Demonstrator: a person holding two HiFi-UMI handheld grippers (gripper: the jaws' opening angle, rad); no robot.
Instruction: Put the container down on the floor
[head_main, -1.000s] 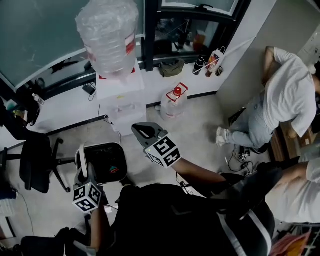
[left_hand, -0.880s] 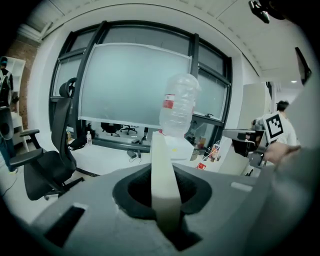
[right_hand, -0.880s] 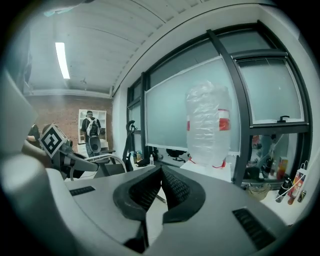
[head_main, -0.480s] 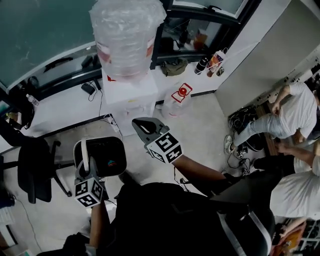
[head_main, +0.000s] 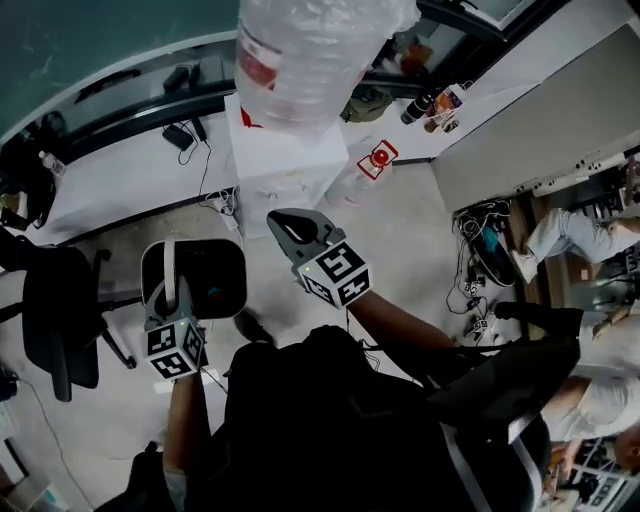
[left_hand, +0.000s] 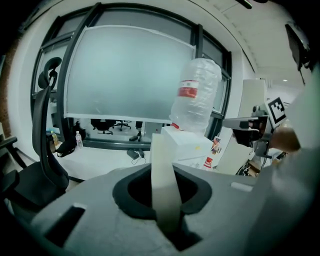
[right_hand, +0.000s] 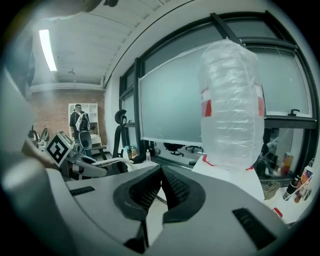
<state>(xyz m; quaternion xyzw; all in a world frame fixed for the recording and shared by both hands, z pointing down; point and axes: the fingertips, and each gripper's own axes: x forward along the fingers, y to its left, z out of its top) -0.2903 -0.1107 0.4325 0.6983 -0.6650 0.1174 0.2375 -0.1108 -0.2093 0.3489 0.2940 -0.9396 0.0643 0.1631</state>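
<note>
Pale office floor (head_main: 410, 250) filled the head view, edged by a white window ledge (head_main: 120, 175), with a white water dispenser (head_main: 285, 165) standing against the ledge and a clear bottle (head_main: 310, 50) upturned on it. Only this view showed the container (head_main: 215, 285), a black tub with a white rim. It sat below the left gripper (head_main: 176, 300), between a black office chair (head_main: 55, 310) and the dispenser. Whether its base touched the floor could not be told. The left gripper view hid the tub but showed the left gripper (left_hand: 162, 200) pinching the container's white handle (left_hand: 164, 175), which stood upright between the jaws. The right gripper (head_main: 282, 222) hovered just beside the dispenser's front. Its own view showed the right gripper (right_hand: 160, 185) with jaws pressed together on nothing, and a person (right_hand: 80, 125) standing far off by a brick wall. Bare floor lay open between the chair and the dispenser, while cables (head_main: 480, 240) cluttered the floor's right edge.
</note>
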